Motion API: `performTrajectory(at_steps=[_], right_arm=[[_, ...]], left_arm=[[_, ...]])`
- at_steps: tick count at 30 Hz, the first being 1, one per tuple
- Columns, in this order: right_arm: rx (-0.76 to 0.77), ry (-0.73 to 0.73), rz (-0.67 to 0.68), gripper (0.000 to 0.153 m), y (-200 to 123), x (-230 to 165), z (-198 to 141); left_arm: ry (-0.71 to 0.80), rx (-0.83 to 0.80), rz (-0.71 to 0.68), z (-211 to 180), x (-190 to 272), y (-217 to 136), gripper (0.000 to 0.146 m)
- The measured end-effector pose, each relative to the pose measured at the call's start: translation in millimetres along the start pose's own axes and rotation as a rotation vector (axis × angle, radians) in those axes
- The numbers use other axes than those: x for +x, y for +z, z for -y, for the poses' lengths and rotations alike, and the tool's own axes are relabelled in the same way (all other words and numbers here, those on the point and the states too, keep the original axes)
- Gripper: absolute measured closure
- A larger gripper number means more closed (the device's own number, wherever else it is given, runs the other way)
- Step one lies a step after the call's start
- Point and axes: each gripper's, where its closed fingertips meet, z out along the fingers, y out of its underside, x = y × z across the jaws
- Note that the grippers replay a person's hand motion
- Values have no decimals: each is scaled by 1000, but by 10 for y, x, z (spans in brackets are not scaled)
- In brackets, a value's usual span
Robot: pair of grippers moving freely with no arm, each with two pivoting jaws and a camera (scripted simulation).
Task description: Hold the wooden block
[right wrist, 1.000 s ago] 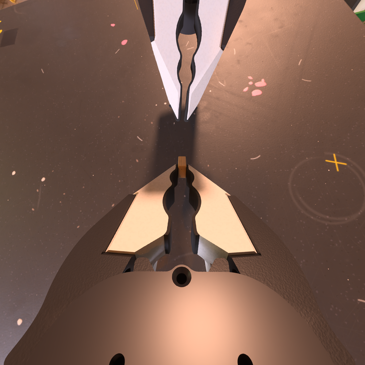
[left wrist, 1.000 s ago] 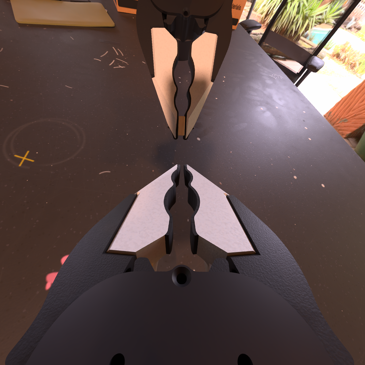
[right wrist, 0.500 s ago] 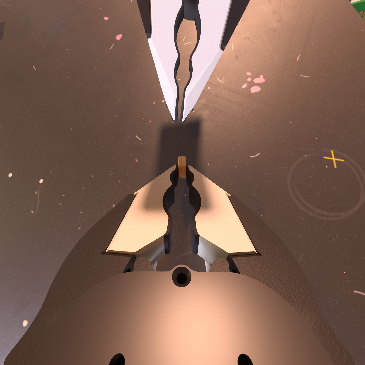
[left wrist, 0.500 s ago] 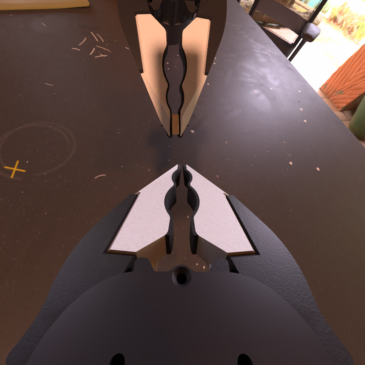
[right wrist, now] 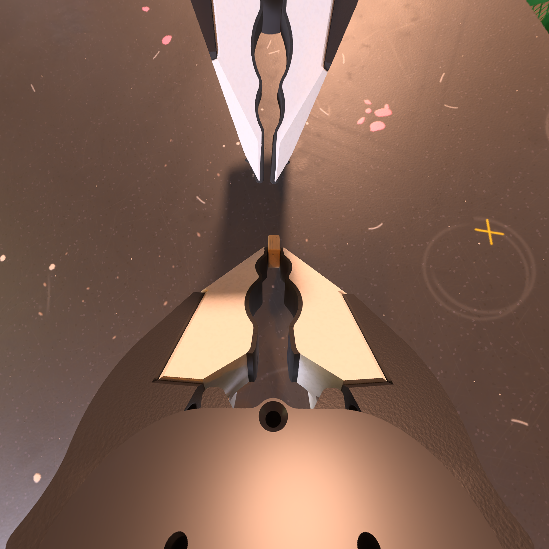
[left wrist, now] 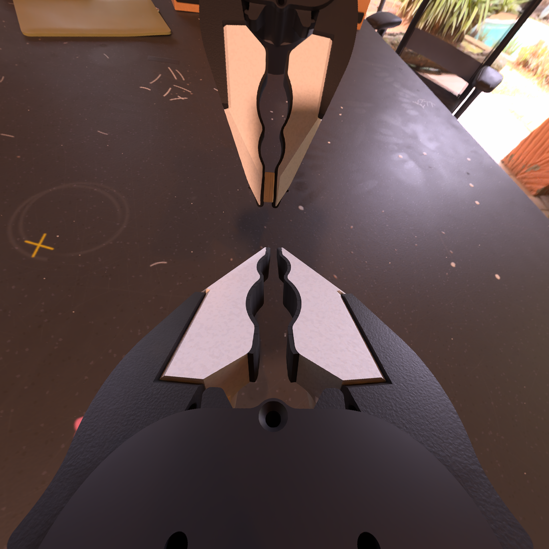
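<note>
wooden block (right wrist: 273,252) in right tool (right wrist: 273,252), dark scuffed table (left wrist: 386,208), plants outside (left wrist: 451,15)

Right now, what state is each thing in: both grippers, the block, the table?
Right gripper: shut on the block, tips pinching it.
Block: held upright, off the table, poking past the tips.
Left gripper: nearly shut, holding nothing, facing the right one, apart.
Table: dark, scuffed, speckled.

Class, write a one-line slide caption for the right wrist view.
Right gripper pinches a small wooden block at its fingertips, facing the empty left gripper above the dark table.
</note>
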Motion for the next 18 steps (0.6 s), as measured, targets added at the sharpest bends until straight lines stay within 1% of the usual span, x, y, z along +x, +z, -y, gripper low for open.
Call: performTrajectory(at_steps=[9, 18], right_arm=[[-6, 5, 8, 146, 9, -1, 5], [-14, 5, 3, 146, 13, -3, 8]], left_arm=[[108, -75, 30, -4, -24, -2, 143], [152, -155, 57, 1, -29, 3, 144]])
